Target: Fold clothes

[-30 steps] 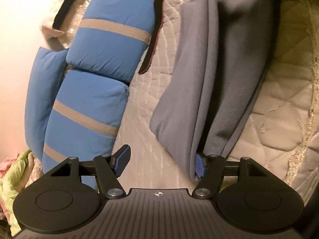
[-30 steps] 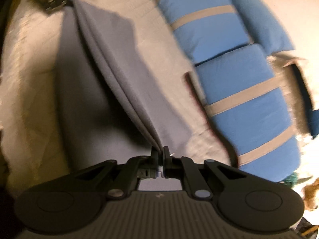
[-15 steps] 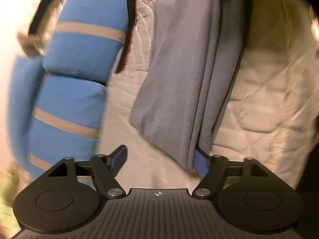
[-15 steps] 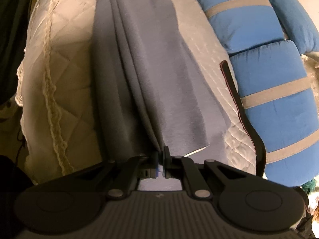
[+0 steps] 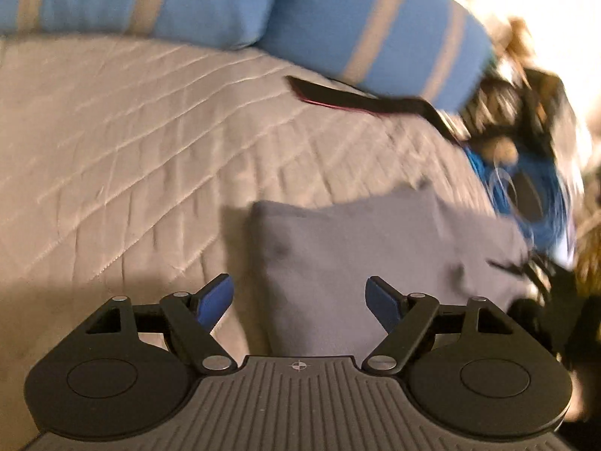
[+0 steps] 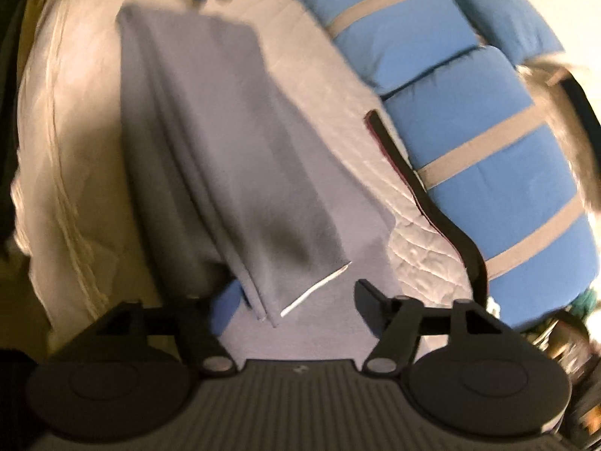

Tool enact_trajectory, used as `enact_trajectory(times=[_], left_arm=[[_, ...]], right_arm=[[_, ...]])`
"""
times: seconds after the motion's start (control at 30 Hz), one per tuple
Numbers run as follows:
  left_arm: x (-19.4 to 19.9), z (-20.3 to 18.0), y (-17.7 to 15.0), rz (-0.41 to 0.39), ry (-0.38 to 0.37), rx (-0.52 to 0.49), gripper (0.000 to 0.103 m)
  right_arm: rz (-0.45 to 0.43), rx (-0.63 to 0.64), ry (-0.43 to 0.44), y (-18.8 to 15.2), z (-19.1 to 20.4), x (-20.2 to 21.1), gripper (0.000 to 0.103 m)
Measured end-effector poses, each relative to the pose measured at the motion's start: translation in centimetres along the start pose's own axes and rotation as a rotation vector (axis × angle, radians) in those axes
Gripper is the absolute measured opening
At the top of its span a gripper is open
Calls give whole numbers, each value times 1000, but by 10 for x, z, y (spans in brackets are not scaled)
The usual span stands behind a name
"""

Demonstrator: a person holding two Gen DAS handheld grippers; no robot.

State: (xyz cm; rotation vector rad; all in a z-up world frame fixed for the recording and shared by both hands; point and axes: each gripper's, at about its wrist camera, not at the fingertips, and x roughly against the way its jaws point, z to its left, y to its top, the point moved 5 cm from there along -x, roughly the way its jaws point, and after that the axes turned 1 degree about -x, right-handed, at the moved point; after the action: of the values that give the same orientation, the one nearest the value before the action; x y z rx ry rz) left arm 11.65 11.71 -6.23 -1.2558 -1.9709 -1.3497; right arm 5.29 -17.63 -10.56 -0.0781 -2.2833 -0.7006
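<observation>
Bed (image 5: 112, 158) fills both views, covered in a pale quilted spread with diamond stitching. Blue pillows (image 6: 469, 143) with tan stripes line its far side, two lying end to end in the left wrist view (image 5: 263, 3). Grey cloth (image 6: 233, 158) lies on the quilt, folded into a long narrow stack; layered edges show along its near left side and a thin pale hem strip shows at its near corner. In the left wrist view one end of the cloth (image 5: 357, 263) sits flat on the bed right ahead of the camera, reaching in between the fingers. Dark strap (image 5: 360, 101) with a reddish edge lies on the quilt beside the pillows, apart from the cloth. Coil of blue cord (image 5: 526, 203) sits at the right edge of the left view among blurred clutter. Left gripper (image 5: 300, 300): jaws spread wide, blue pads clear of the fabric, gripping nothing. Right gripper (image 6: 296, 300): jaws likewise released, the near end of the cloth lying between them and not pinched. Both views are motion-blurred.
</observation>
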Motion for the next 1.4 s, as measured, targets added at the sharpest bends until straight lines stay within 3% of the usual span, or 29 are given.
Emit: enact_trajectory(times=[0.2,0.4,0.5,0.7,0.77,0.83,0.93,1.17,1.23,1.3,1.33,1.37,1.4], left_arm=[[-39,33,16,18,-64,131,76],[-50,40,10,-9,-179,208,76],[-43,48,1,18,-236,297,76],[-39,52,-25,75,-350,379,75],[-42,50,-27,94,-366,400,65],[-44,54,-29,128,-320,451,21],[-41,62,-32,146,-296,539,18],[-24,56,-25,117,-308,586,16],[-21,55,-24,117,-312,585,16],[-19,52,-24,116,-320,574,16],[-18,49,-22,113,-321,551,16],[-17,47,-20,110,-319,523,17],[-16,46,-18,111,-312,510,24]], right_arm=[[-215,-163,70,39,14,26,87],[-388,21,62,98,82,23,91],[-453,78,49,116,107,18,93],[-499,102,15,130,128,8,96],[-499,142,-16,134,138,3,96],[-498,182,-48,137,149,-2,96],[-496,242,-95,143,165,-10,97],[-448,278,-266,166,182,-33,96],[-418,270,-283,172,181,-39,89],[-403,263,-306,175,180,-43,48],[-392,266,-316,175,180,-46,40],[-392,249,-294,175,179,-46,21],[-392,232,-272,175,178,-47,15]])
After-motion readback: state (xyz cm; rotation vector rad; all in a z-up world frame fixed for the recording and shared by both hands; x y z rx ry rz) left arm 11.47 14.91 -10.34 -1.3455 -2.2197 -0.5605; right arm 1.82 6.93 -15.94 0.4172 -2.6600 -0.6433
